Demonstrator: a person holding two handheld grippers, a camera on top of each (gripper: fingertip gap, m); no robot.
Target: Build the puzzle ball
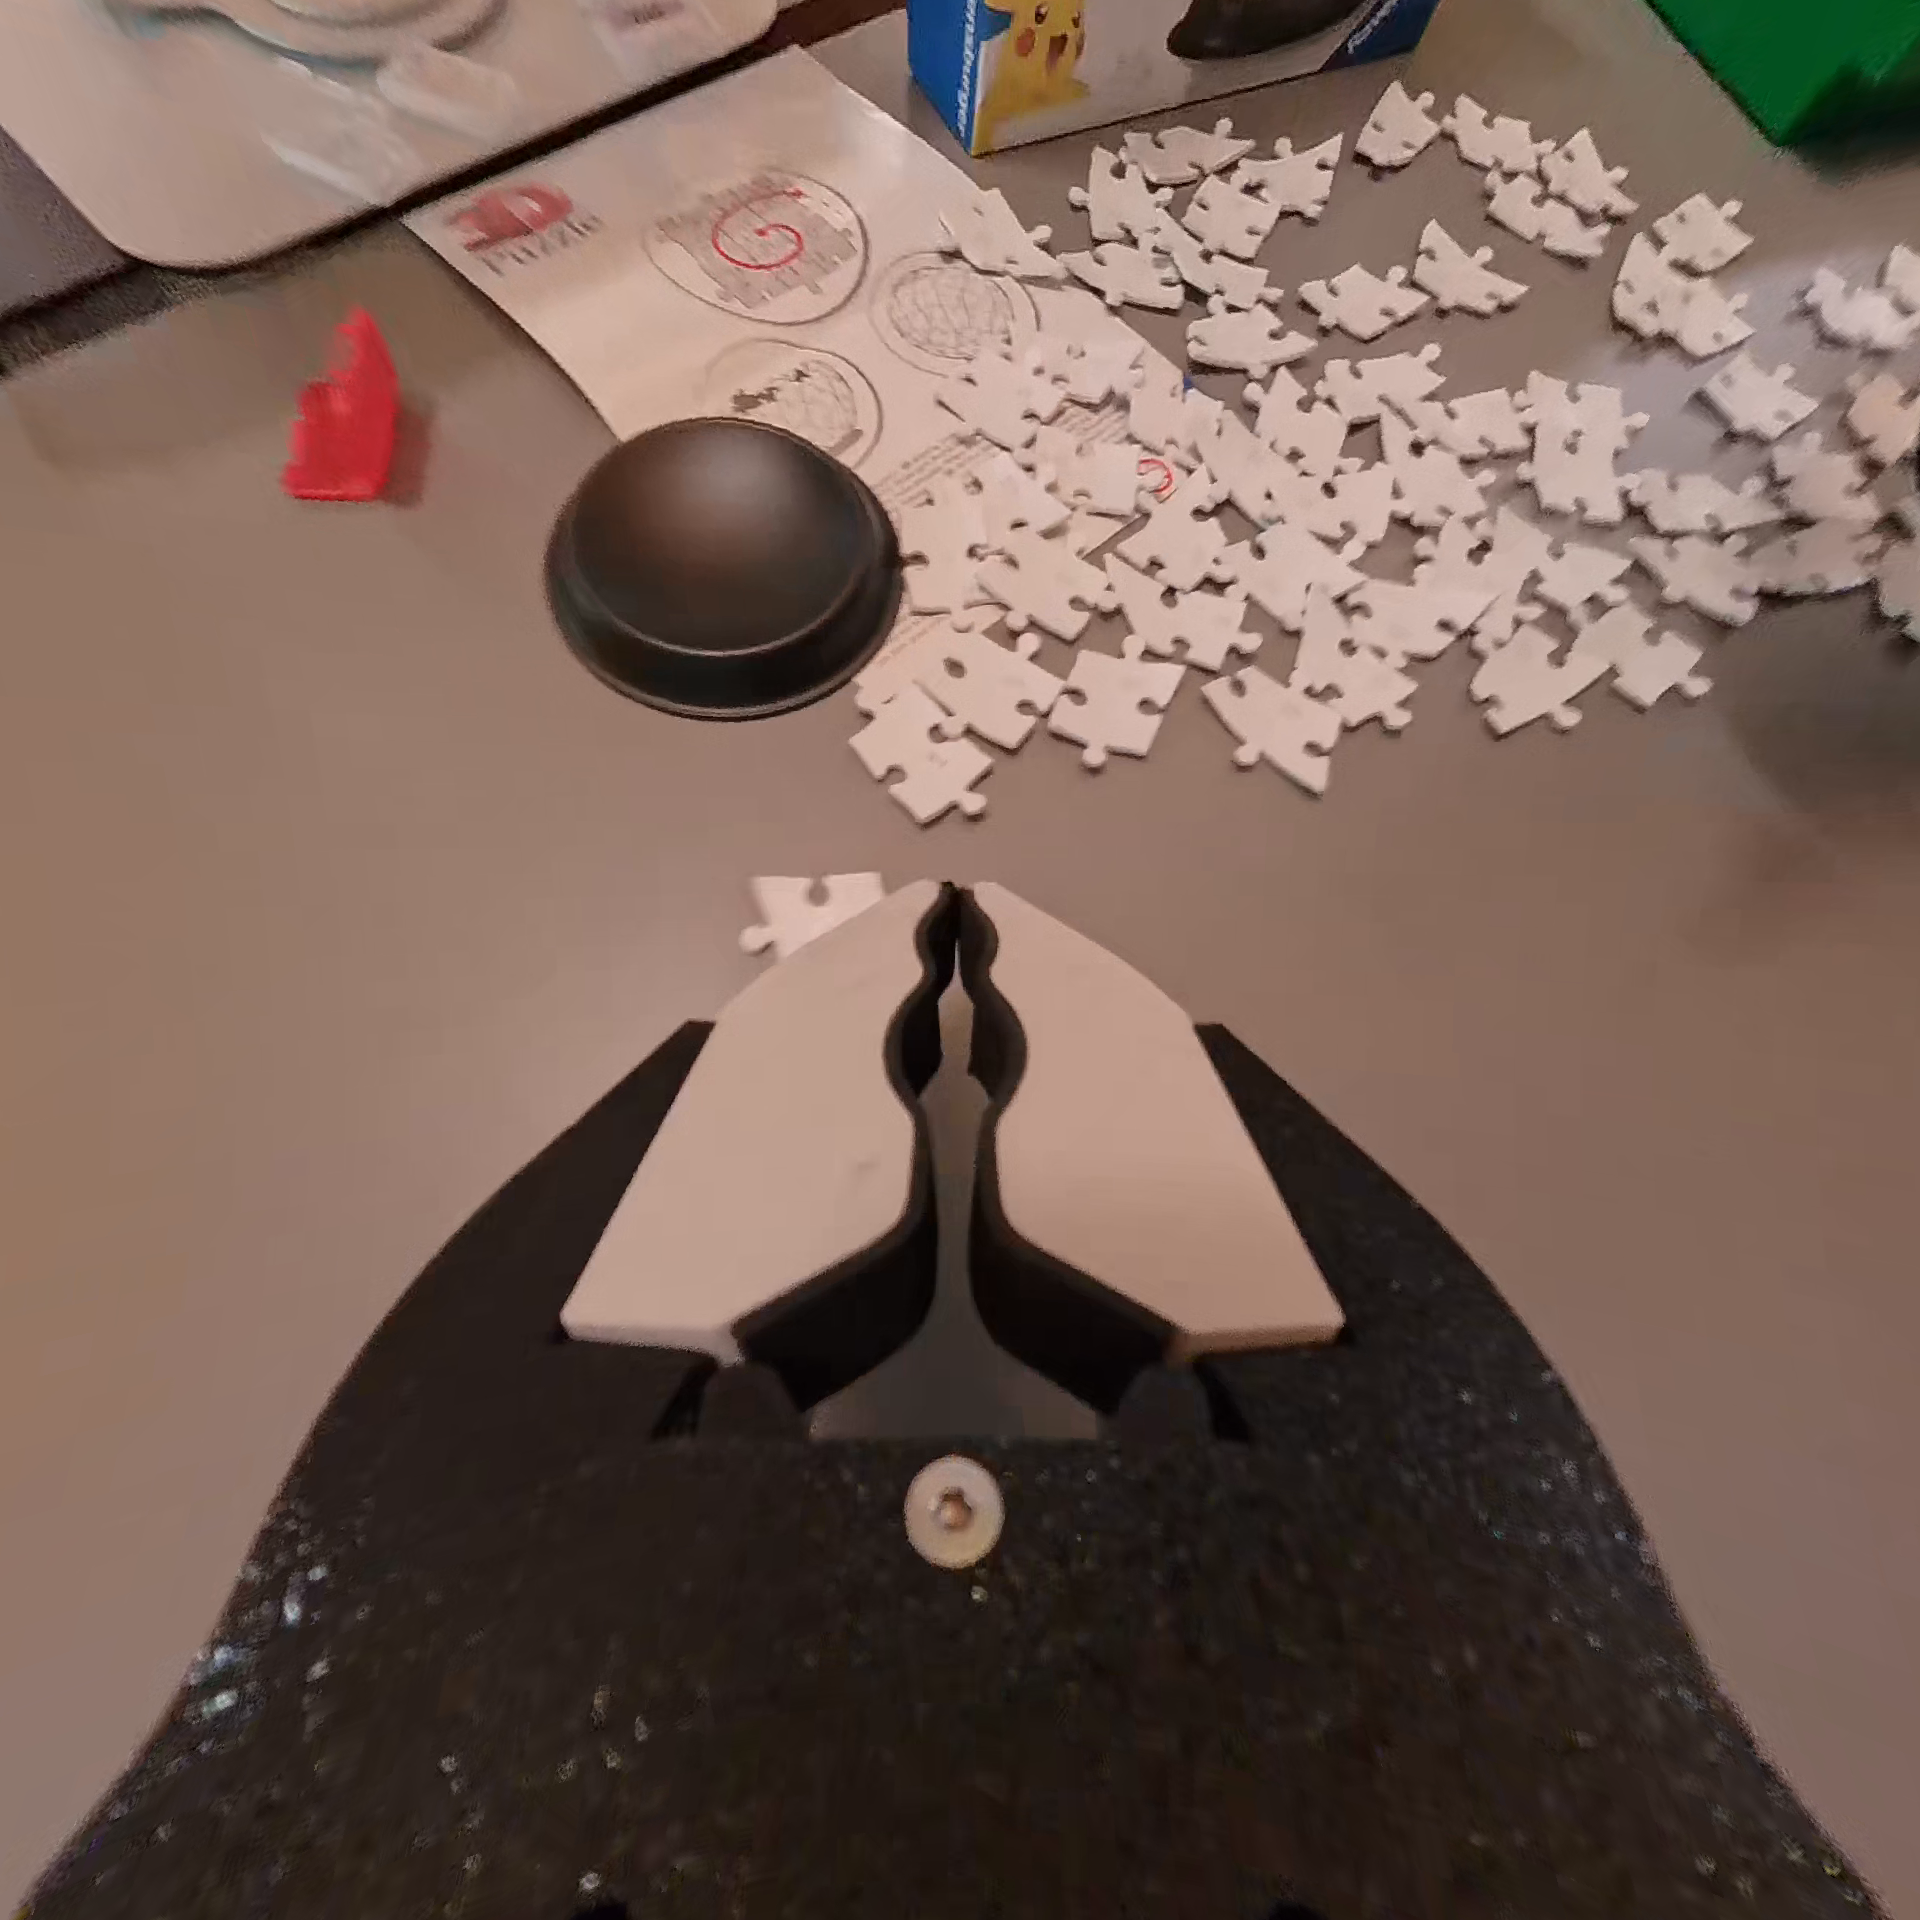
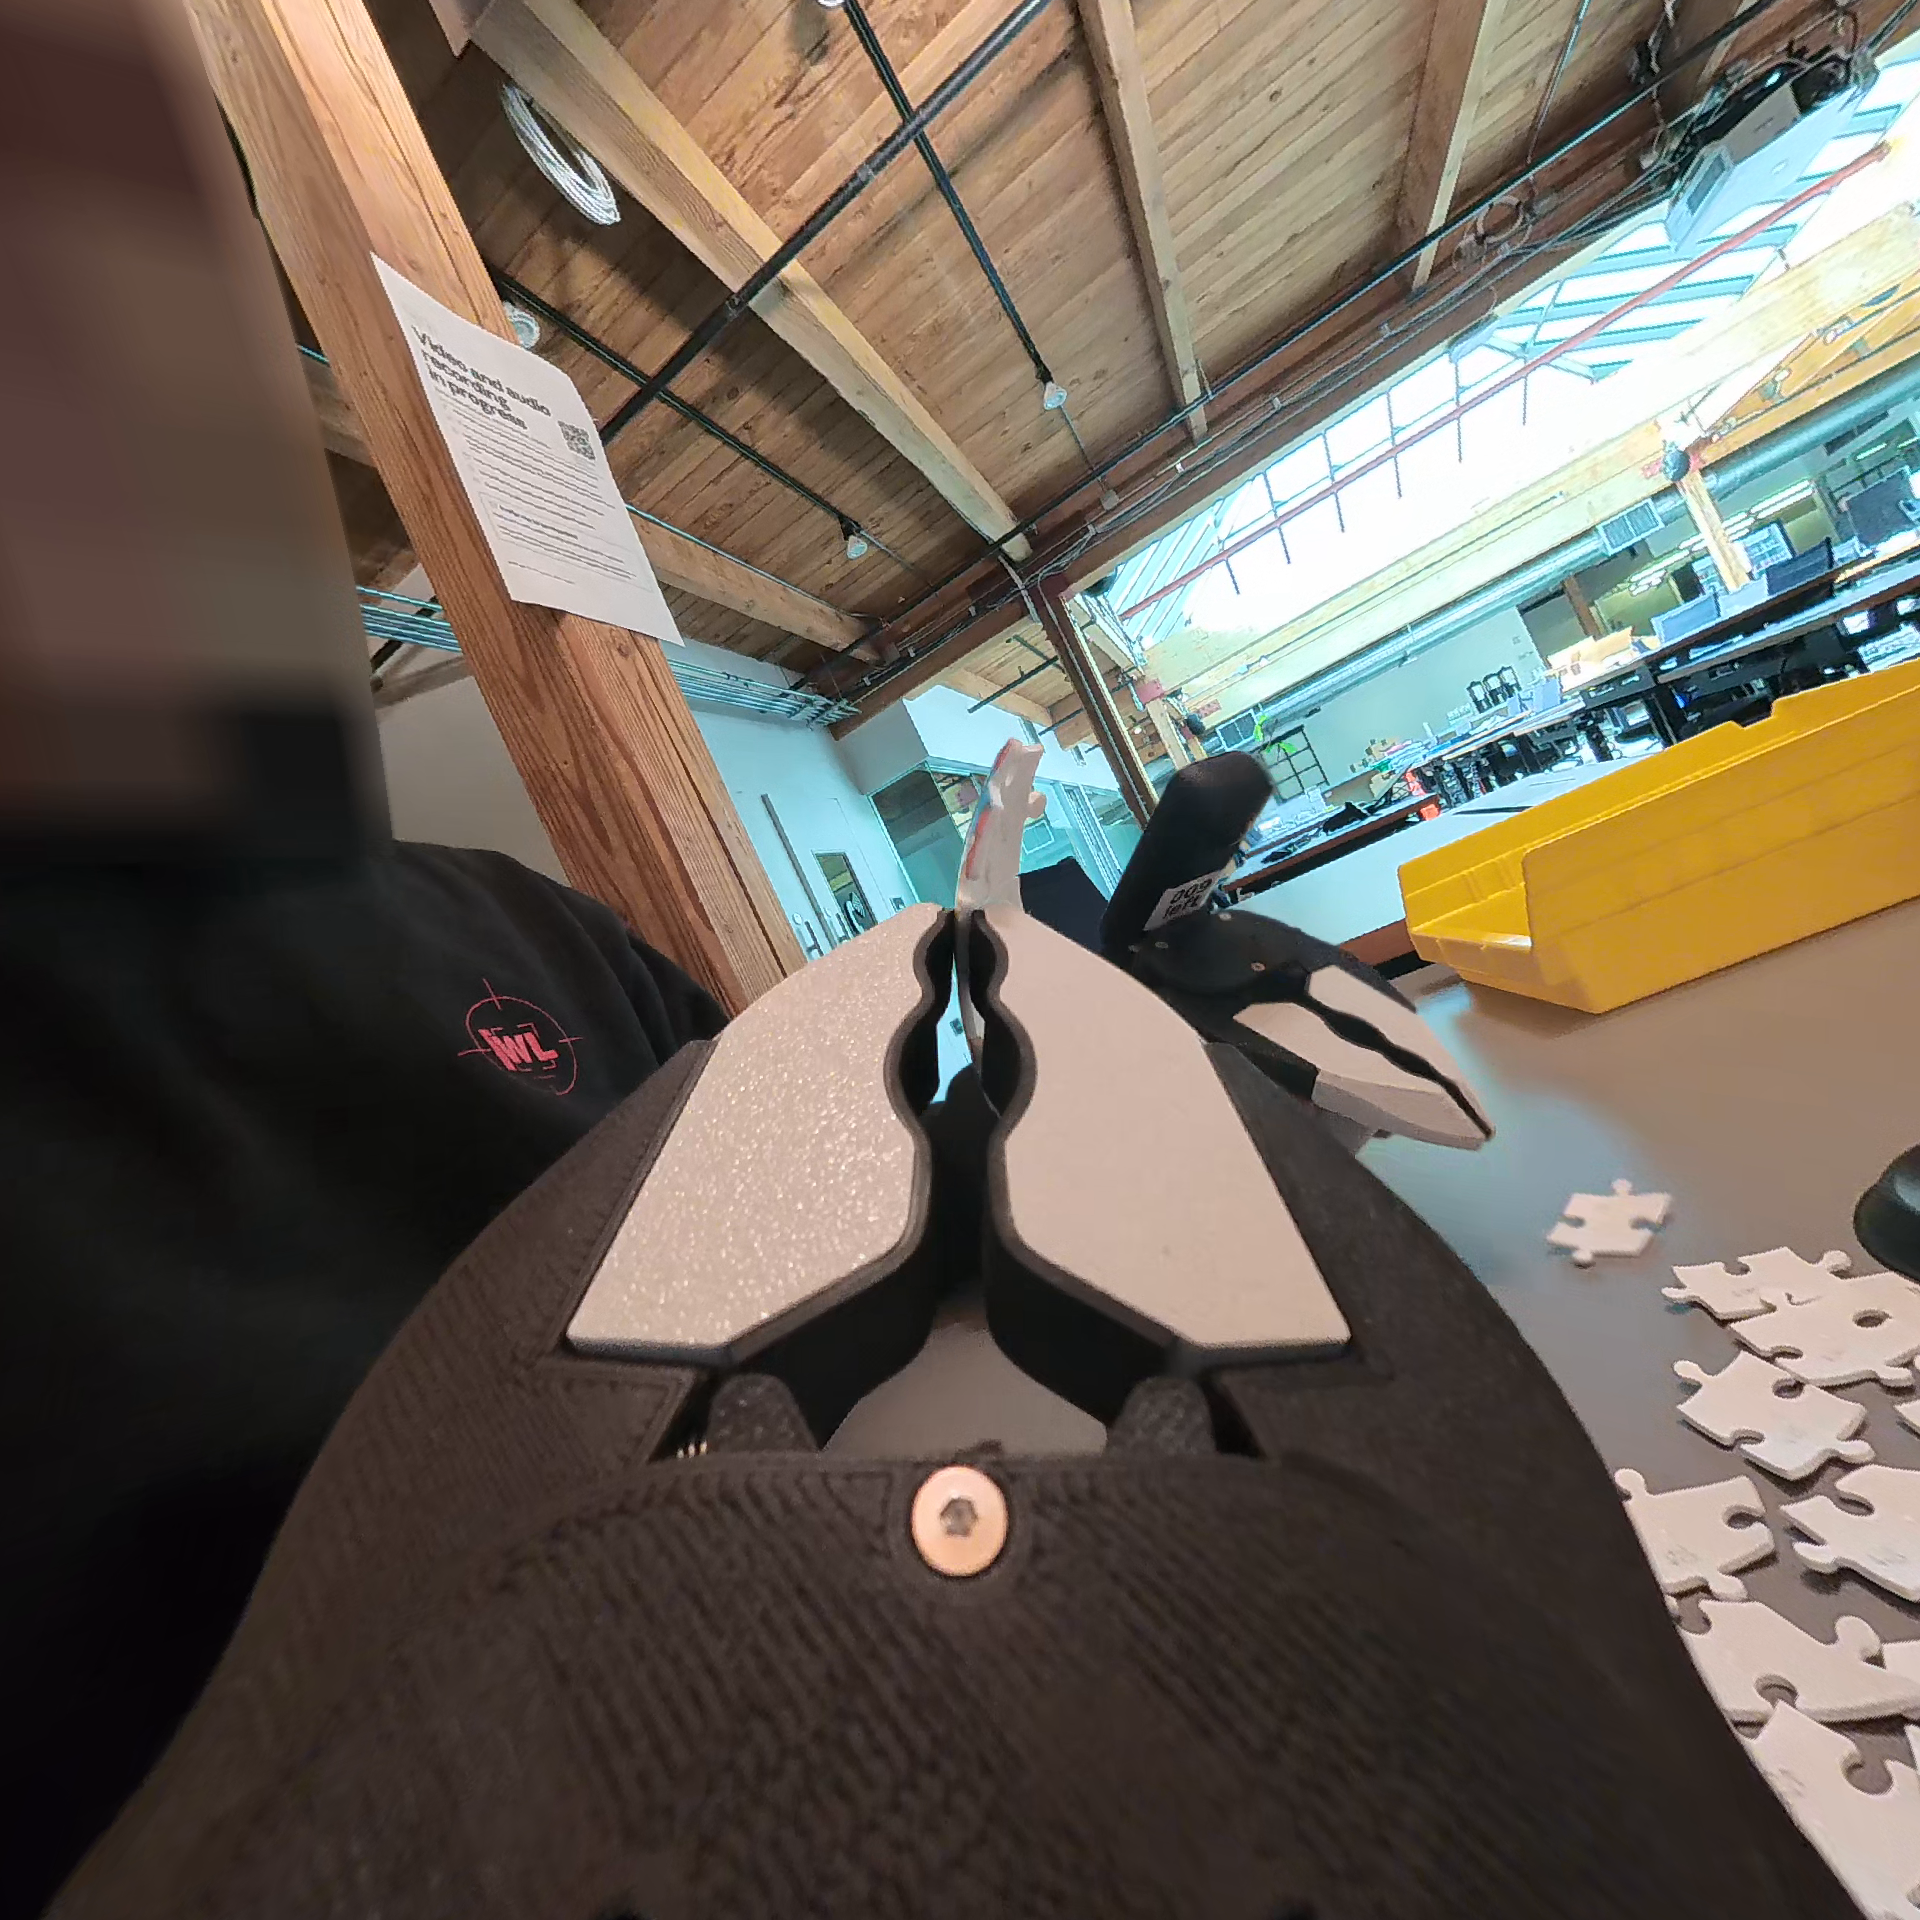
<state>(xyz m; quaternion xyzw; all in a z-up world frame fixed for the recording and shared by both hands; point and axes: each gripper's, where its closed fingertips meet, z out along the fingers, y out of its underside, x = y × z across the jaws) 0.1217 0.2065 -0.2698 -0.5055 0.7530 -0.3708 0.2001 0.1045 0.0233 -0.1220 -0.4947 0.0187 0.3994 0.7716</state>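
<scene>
The right gripper [image 2: 966, 920] was clamped on one curved piece [image 2: 997, 831], held upright in the air with its printed face partly visible, well above the desk [image 1: 312, 831]. The ball itself did not yet exist: no joined section showed in either view.

The loose pieces [image 1: 1299, 499] lay white side up in a wide scatter over the far right part of the desk, some overlapping the instruction sheet [image 1: 727, 260]. A single piece [image 1: 805, 909] lay apart on the desk, partly hidden under the tips of the left gripper [image 1: 956, 899]. That gripper's fingers met at the tips and nothing showed between them. The black domed stand [image 1: 722, 561] sat touching the near left edge of the scatter. A red piece [image 1: 348, 410] stood nearer the left edge, and the box [image 1: 1143, 73] stood at the far edge. A yellow bin [image 2: 1662, 862] was visible in the right wrist view.

Judged step: an early one, selecting and inspecting a first piece. The next move probably called for the left gripper to open, take the single piece by its edge, and bring its tab in line with the held piece. Thin pieces lying flat would likely be hard to lift.
</scene>
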